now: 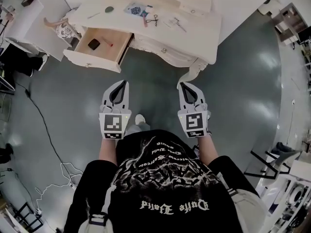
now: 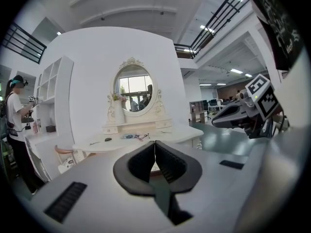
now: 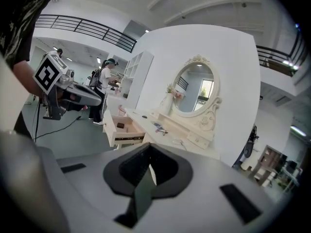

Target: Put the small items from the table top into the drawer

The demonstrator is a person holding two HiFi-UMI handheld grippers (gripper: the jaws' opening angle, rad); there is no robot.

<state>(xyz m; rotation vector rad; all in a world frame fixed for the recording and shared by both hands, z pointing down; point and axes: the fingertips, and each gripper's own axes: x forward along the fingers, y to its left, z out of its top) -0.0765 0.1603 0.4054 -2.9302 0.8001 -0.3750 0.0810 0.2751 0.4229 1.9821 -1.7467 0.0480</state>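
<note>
On the tabletop's (image 1: 199,35) left half, the small items (image 1: 137,8) lie well ahead of 2 clenched, empty tools. The left gripper (image 1: 122,84) is nearer than the right gripper (image 1: 183,85) and faces the open drawer (image 1: 90,60).

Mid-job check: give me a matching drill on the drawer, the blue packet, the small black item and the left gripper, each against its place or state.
Things:
1. drawer
2. blue packet
3. small black item
4. left gripper

Places or states:
a. shut, nothing between the jaws
b. pulled open
c. lying on the table top
d. inside the drawer

Pairs: 1-b; 2-c; 3-d; 4-a
</note>
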